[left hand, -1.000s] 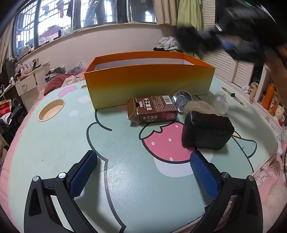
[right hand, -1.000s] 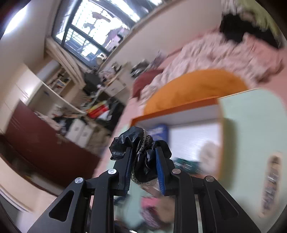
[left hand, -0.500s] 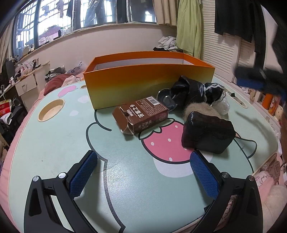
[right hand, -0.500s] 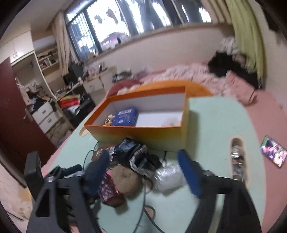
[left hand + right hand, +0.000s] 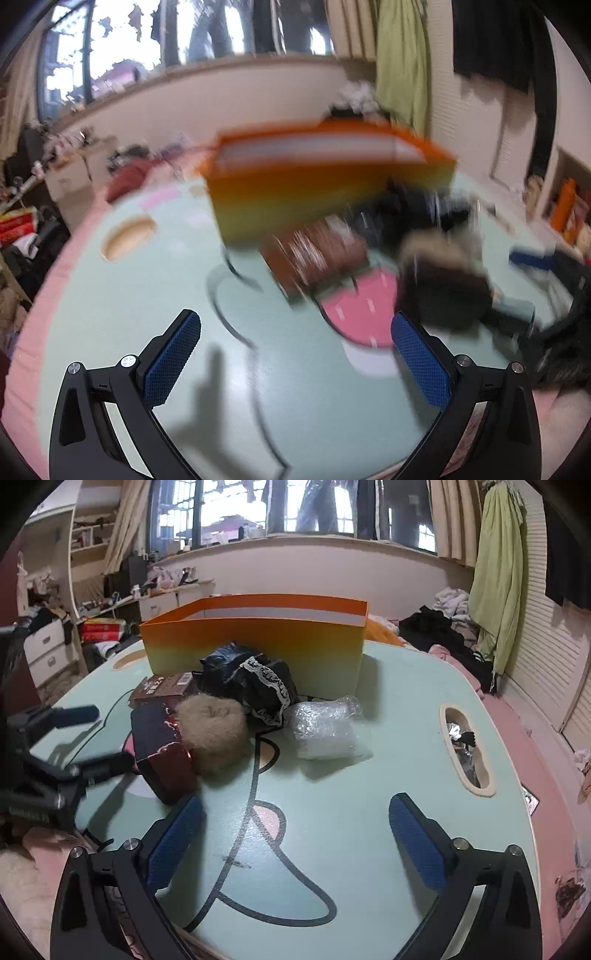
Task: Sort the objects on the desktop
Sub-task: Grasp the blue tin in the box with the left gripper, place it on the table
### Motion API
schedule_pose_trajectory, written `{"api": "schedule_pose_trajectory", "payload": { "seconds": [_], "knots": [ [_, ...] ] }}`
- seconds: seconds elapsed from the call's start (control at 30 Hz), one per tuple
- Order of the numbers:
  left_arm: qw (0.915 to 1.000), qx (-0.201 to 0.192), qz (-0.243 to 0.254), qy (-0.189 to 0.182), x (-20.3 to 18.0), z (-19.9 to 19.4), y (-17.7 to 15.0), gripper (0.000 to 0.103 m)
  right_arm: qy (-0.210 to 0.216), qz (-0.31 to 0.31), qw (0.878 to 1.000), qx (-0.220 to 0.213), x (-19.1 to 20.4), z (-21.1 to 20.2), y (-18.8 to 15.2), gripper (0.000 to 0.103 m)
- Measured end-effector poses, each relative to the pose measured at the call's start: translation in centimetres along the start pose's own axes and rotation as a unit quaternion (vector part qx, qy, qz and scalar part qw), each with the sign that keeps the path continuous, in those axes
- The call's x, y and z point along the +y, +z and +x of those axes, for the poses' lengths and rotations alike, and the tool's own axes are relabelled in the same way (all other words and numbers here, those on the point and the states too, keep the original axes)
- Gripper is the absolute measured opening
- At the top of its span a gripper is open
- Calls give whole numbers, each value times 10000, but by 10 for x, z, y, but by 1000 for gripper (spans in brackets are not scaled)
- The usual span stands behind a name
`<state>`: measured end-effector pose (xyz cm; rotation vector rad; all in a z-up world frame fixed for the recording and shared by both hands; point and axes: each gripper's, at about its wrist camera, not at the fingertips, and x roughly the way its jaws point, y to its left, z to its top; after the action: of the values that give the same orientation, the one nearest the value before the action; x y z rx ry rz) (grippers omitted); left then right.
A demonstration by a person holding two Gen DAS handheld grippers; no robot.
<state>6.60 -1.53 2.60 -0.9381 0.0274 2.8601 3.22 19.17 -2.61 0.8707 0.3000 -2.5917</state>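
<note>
An orange box (image 5: pixel 255 642) stands at the back of the green table (image 5: pixel 351 812). In front of it lie a black lace-trimmed cloth bundle (image 5: pixel 255 683), a brown carton (image 5: pixel 162 688), a dark red-brown box (image 5: pixel 162 753), a beige fluffy ball (image 5: pixel 212 731) and a clear bubble-wrap packet (image 5: pixel 327 729). My right gripper (image 5: pixel 295 838) is open and empty, low over the table near the packet. My left gripper (image 5: pixel 295 360) is open and empty; its view is blurred, showing the orange box (image 5: pixel 328 184), the carton (image 5: pixel 314 254) and the dark box (image 5: pixel 443 295). It also shows at the right wrist view's left edge (image 5: pixel 77 738).
The table has oval cut-outs at the right (image 5: pixel 465 749) and far left (image 5: pixel 127 236). Its near edge runs just below both grippers. Clothes, drawers and clutter fill the room behind the table.
My right gripper let go of the black cloth bundle, which now lies in front of the orange box, and drew back low over the table. The left wrist view has shifted and blurred.
</note>
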Motion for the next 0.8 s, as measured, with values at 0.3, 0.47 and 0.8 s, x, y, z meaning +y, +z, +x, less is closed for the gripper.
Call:
{"api": "schedule_pose_trajectory", "payload": {
  "seconds": [0.3,0.47,0.8],
  "knots": [
    [9860,1306,-771,-698,29,68,154,66,-11,2,10000,-34,1,-3,3,103],
    [9597,2750,-584,46,15,153,173,66,6,2,10000,-58,3,-5,2,103],
    [9348,3463,-613,501,4,223,170,68,6,5,10000,-75,5,-5,5,103]
  ]
}}
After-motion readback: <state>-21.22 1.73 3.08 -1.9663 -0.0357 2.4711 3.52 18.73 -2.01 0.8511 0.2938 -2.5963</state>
